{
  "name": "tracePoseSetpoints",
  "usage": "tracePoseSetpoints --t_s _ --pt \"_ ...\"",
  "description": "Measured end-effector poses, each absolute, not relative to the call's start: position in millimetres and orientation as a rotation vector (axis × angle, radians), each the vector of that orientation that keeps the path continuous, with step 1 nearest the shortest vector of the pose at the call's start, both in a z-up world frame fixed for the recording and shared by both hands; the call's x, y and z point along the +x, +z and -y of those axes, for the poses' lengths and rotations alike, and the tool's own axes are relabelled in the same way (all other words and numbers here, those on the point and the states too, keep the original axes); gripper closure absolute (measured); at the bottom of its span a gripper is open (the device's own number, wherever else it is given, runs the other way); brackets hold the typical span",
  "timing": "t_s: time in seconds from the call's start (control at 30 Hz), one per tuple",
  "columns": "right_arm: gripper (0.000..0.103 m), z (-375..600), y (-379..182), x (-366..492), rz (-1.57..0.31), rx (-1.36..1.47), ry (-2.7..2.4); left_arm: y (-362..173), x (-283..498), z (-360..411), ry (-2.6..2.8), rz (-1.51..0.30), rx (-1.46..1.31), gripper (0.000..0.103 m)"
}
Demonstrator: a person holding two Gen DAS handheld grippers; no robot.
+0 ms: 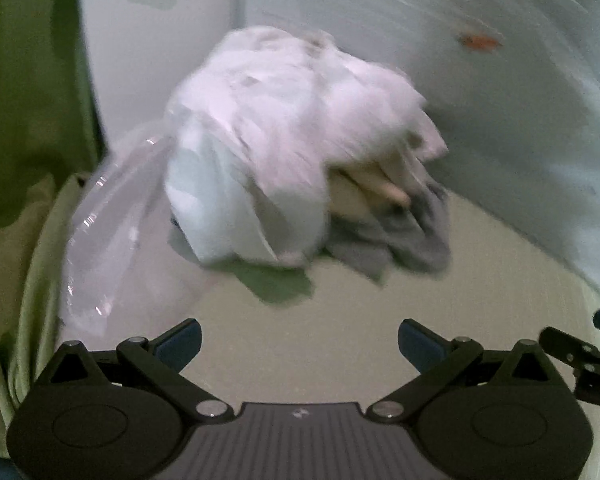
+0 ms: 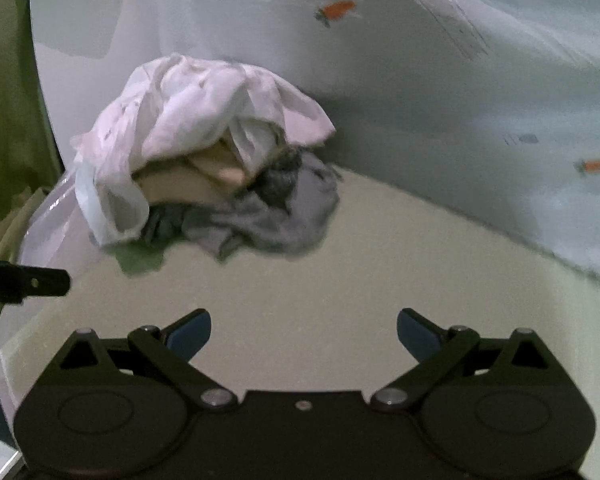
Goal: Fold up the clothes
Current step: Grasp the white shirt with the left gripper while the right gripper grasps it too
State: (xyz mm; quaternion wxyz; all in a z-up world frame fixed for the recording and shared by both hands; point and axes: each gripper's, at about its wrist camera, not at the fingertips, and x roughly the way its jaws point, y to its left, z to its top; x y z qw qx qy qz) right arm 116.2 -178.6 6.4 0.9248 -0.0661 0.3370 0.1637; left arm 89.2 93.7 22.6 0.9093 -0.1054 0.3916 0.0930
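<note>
The left wrist view was smeared by motion, so the pile of clothes read only as pale folds. In the right wrist view the pile sat at the far left corner of the table, against the carrot-print cloth behind it. A white garment covered most of it; tan pieces and a grey garment showed underneath, their shapes hard to tell. A clear plastic bag lay beside the pile, contents unclear. The left hand-held gripper and the right hand-held gripper were both spread wide, empty, well short of the pile.
</note>
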Motion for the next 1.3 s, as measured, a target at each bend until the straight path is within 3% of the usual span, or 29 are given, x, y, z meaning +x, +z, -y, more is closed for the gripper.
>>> tracePoseSetpoints --t_s 0.47,0.57,0.7,0.77,0.87,0.97,1.0,1.03,1.07,1.1,1.3 --pt "0.006 71.9 68.2 325.7 -0.513 -0.106 0.373 85.1 266.2 -227.4 0.356 -0.562 -0.298 0.005" --pt "0.013 53.1 65.0 368.9 -0.522 -0.12 0.378 83.1 308.5 -240.0 0.346 -0.549 -0.304 0.008" --pt "0.032 36.3 43.3 415.3 -0.589 -0.104 0.411 69.1 353.6 -248.5 0.312 -0.592 -0.314 0.017" --pt "0.036 33.2 36.5 430.0 -0.609 -0.073 0.423 61.5 370.4 -251.4 0.288 -0.618 -0.322 0.018" --pt "0.04 35.5 31.2 441.2 -0.647 -0.013 0.447 48.5 384.9 -262.8 0.244 -0.657 -0.39 0.029" --pt "0.052 40.8 27.2 446.7 -0.691 0.047 0.486 40.2 387.3 -262.0 0.247 -0.659 -0.428 0.05" --pt "0.07 42.5 26.4 447.8 -0.706 0.064 0.512 39.6 386.3 -260.5 0.248 -0.652 -0.433 0.06" --pt "0.086 42.1 26.3 447.5 -0.71 0.063 0.529 40.7 385.5 -259.2 0.247 -0.642 -0.432 0.077" --pt "0.088 41.2 26.3 446.9 -0.713 0.057 0.544 42.7 384.7 -257.8 0.247 -0.632 -0.433 0.088" --pt "0.094 39.5 27.9 443.3 -0.695 0.031 0.55 46.8 382.6 -255.6 0.247 -0.622 -0.435 0.093" --pt "0.097 47.0 43.9 401.3 -0.582 -0.017 0.501 87.9 342.0 -226.8 0.271 -0.522 -0.297 0.1"
